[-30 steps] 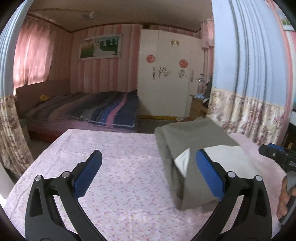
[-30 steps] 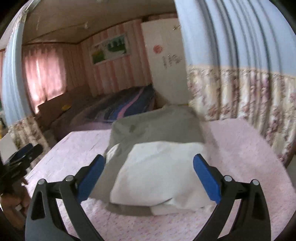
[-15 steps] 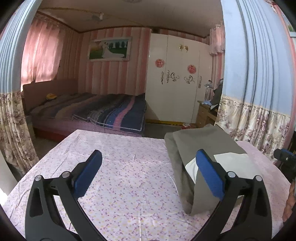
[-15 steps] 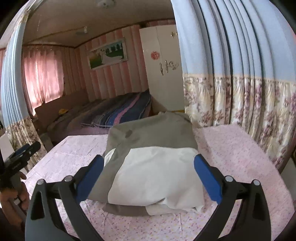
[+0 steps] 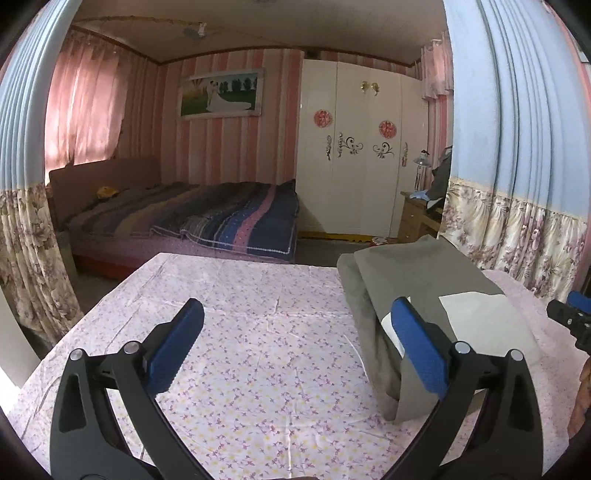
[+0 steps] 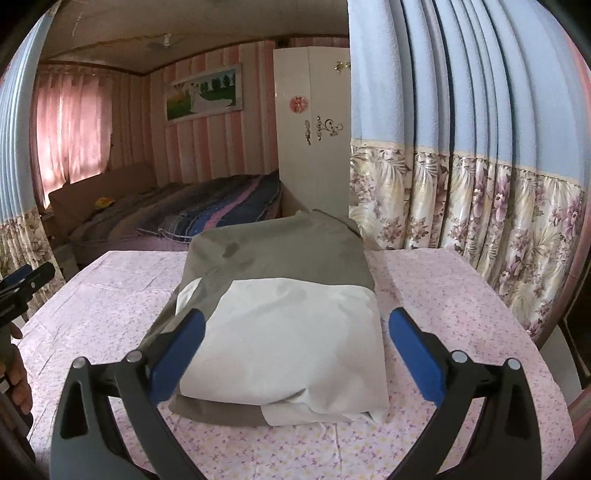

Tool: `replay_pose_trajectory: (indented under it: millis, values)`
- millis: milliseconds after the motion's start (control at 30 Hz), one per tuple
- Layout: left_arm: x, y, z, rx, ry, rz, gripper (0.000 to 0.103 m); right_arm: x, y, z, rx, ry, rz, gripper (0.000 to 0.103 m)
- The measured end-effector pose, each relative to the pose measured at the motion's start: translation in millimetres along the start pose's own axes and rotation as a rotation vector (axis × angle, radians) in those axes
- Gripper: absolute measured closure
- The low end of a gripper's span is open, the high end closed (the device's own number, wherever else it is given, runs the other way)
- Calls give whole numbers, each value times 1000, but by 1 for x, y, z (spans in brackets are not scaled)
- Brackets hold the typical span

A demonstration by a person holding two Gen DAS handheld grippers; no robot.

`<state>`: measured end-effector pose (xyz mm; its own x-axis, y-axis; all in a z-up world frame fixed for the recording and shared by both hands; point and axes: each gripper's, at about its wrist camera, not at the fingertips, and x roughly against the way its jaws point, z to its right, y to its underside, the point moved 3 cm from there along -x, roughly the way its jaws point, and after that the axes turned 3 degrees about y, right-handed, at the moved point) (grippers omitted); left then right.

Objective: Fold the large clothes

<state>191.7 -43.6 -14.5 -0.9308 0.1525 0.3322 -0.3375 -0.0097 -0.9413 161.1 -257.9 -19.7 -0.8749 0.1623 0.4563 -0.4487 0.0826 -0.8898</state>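
Left of the folded garment [image 5: 417, 280] a broad stretch of the floral tablecloth [image 5: 258, 332] is left bare, and open passage is offered there. To the garment's right only a narrower strip of cloth [image 6: 443, 295] is left before the flowered curtain [image 6: 480, 206], by which that side is hemmed. Beyond the garment, the table edge is met by open floor.

Folded garments: one, a grey-and-white bundle [image 6: 291, 314] on the tablecloth [image 5: 258, 332].
Grippers: two, the left gripper [image 5: 295, 347] and the right gripper [image 6: 295, 350], each with two blue-padded fingers spread wide and nothing between them.
Beds: one [image 5: 184, 218].
Wardrobes: one [image 5: 354, 155], with two red round stickers on its doors.
Framed pictures: one [image 5: 221, 94].
Ceiling fans: one [image 5: 194, 31].
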Motion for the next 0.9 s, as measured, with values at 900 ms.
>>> replay_pose_trajectory:
  millis: [900]
  values:
    - [-9,9,8,-19,-23,-30,3,-3,0,1,5,13,-6,3]
